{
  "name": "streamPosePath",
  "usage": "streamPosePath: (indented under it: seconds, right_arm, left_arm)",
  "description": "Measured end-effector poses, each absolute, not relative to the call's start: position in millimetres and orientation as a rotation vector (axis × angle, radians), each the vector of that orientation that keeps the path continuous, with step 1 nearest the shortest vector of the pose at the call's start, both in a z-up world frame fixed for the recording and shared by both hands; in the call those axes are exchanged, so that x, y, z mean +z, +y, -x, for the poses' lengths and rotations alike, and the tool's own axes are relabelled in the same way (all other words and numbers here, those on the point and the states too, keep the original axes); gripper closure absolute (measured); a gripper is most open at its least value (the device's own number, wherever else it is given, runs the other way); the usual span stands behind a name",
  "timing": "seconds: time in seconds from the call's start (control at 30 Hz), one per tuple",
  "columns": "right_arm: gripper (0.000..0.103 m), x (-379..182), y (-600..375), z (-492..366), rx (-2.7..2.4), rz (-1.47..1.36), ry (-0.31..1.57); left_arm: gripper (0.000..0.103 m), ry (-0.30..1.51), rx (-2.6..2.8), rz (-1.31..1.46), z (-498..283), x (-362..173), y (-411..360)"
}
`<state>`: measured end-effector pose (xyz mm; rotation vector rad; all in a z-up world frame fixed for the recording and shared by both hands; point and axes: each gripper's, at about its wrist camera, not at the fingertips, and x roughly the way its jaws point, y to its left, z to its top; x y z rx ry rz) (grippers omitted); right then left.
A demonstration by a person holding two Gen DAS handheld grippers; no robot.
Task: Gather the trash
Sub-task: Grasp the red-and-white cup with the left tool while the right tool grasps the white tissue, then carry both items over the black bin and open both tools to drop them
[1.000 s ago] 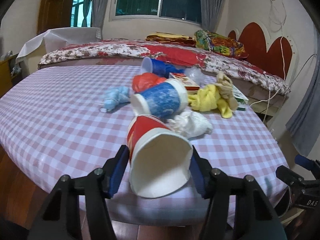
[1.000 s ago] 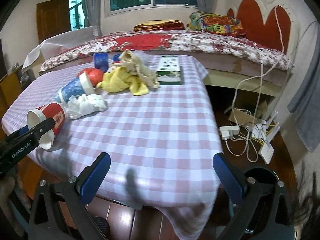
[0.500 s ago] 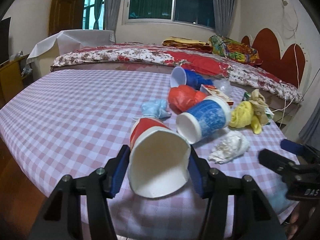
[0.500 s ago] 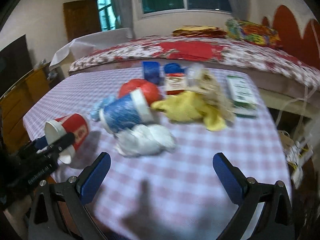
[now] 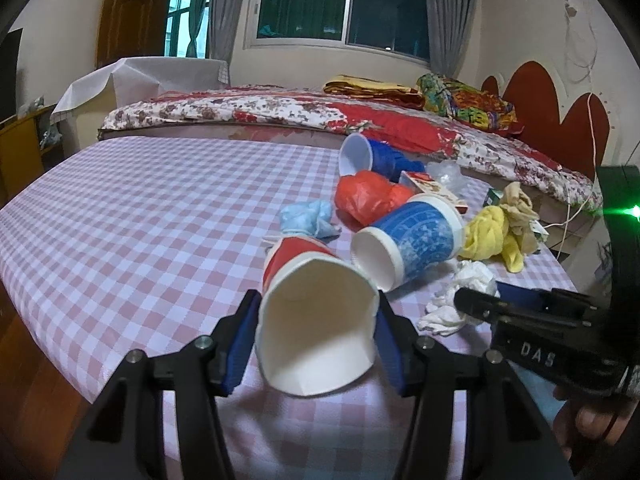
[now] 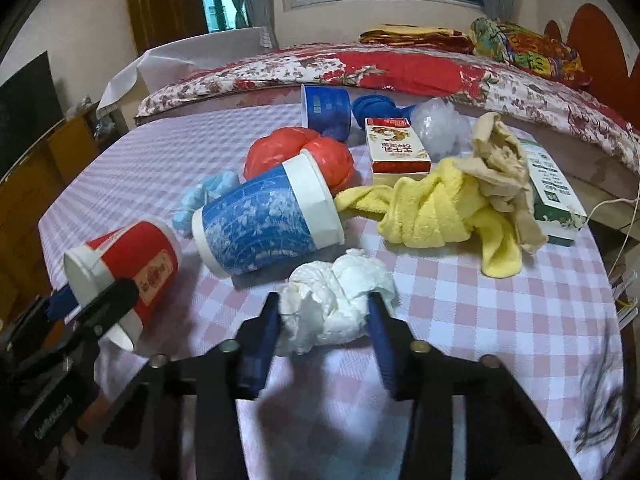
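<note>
My left gripper [image 5: 318, 306] is shut on a red paper cup [image 5: 308, 320], squeezing its white rim out of round just above the checkered table [image 5: 120, 220]. In the right wrist view the same red cup [image 6: 136, 256] sits at the left, with one finger of the left gripper [image 6: 108, 300] across it. My right gripper [image 6: 324, 304] has its jaws closing on a crumpled white tissue wad [image 6: 340, 280], and both blue pads touch its sides. In the left wrist view the tissue wad [image 5: 452, 312] lies beside the right gripper [image 5: 480, 300].
A blue paper cup [image 6: 260, 232] lies on its side behind the tissue. Further back are a red plastic bag [image 6: 288, 148], a light blue wad [image 6: 208, 192], a yellow cloth [image 6: 432, 208], a beige rag [image 6: 500, 160], two cartons [image 6: 396, 148] and a second blue cup [image 6: 326, 108]. A bed [image 6: 400, 68] stands behind.
My right gripper swung left over the table, came down around the white tissue wad and narrowed from wide open onto it. The left gripper kept hold of the red cup and shifted slightly.
</note>
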<state>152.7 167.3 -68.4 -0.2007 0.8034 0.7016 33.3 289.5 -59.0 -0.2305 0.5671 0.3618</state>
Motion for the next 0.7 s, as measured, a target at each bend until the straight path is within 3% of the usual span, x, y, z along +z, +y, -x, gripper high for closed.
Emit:
streamPosePath:
  seconds: [0.33, 0.7]
  right_arm:
    - [0.064, -34.6, 110.3, -131.2, 0.657, 0.186, 0.67]
    - [0.064, -8.7, -16.5, -127.4, 0.44, 0.101, 0.621]
  left_arm:
    - [0.049, 0.509, 0.302, 0.167, -27.2, -32.7, 254.3]
    - [0.049, 0.486, 0.093, 0.111, -48.6, -12.4, 174.2]
